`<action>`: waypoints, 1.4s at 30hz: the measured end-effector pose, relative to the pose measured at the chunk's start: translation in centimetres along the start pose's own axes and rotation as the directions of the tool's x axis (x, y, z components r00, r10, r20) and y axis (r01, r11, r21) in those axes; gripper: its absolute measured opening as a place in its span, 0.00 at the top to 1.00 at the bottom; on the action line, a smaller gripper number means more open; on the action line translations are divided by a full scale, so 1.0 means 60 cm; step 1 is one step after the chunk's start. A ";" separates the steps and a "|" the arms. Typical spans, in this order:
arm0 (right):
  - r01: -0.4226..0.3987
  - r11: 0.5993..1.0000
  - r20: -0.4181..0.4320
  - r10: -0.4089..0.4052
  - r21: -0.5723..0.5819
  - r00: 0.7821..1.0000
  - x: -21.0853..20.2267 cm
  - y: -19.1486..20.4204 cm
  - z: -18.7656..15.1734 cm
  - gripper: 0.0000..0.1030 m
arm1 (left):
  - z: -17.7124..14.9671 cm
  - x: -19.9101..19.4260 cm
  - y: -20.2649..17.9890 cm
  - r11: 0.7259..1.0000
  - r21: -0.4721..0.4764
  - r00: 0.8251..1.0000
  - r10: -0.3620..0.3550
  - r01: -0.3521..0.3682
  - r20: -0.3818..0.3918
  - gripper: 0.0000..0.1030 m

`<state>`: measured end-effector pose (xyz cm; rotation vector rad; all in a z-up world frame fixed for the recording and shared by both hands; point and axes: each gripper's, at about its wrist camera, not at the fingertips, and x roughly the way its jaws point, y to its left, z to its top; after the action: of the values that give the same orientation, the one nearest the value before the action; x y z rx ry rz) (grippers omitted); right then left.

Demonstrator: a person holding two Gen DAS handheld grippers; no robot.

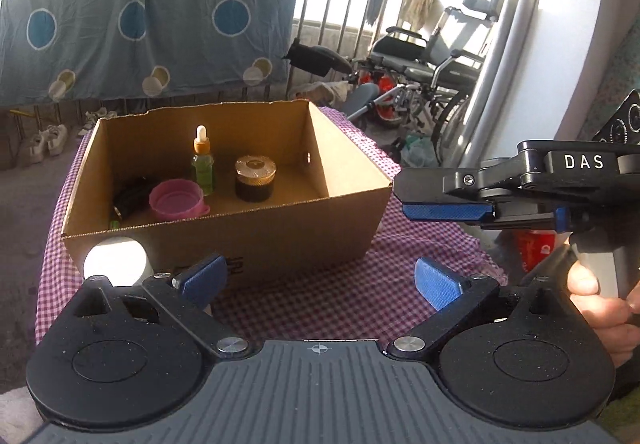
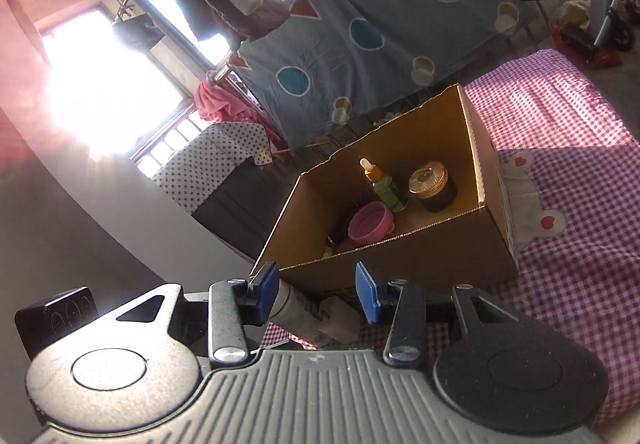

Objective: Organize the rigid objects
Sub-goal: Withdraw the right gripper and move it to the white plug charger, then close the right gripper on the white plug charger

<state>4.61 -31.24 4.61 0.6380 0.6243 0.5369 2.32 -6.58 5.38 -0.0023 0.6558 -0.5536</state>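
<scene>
Both jaws released over checked cloth; cardboard box on it; quilt behind.

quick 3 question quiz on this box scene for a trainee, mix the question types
1. True or false: the dropper bottle stands upright inside the box.
2. Which item lies nearest the bottle? A) pink cup B) white cylinder C) wheelchair
3. Fill in: the gold-lidded jar sits ____ the box.

Key: 1 true. 2 A. 3 inside. Both the left gripper and right gripper are open and hold nothing.
</scene>
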 end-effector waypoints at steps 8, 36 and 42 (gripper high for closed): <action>-0.009 0.999 -0.078 0.012 0.034 0.997 0.046 -0.003 -0.025 0.56 | -0.058 0.012 0.011 0.998 0.000 0.998 0.055 -0.055 -0.025 0.02; 0.037 0.979 -0.311 0.027 0.199 0.950 0.297 -0.081 -0.054 0.62 | -0.109 0.136 0.097 0.973 -0.049 0.974 0.222 -0.224 -0.034 0.31; 0.028 0.969 -0.320 0.053 0.244 0.946 0.293 -0.096 -0.068 0.62 | -0.110 0.136 0.089 0.985 -0.030 0.985 0.169 -0.170 -0.027 0.36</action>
<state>15.51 -22.62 -8.25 0.7950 1.0106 0.5873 6.43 -4.89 -5.48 0.0301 0.6818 -0.3791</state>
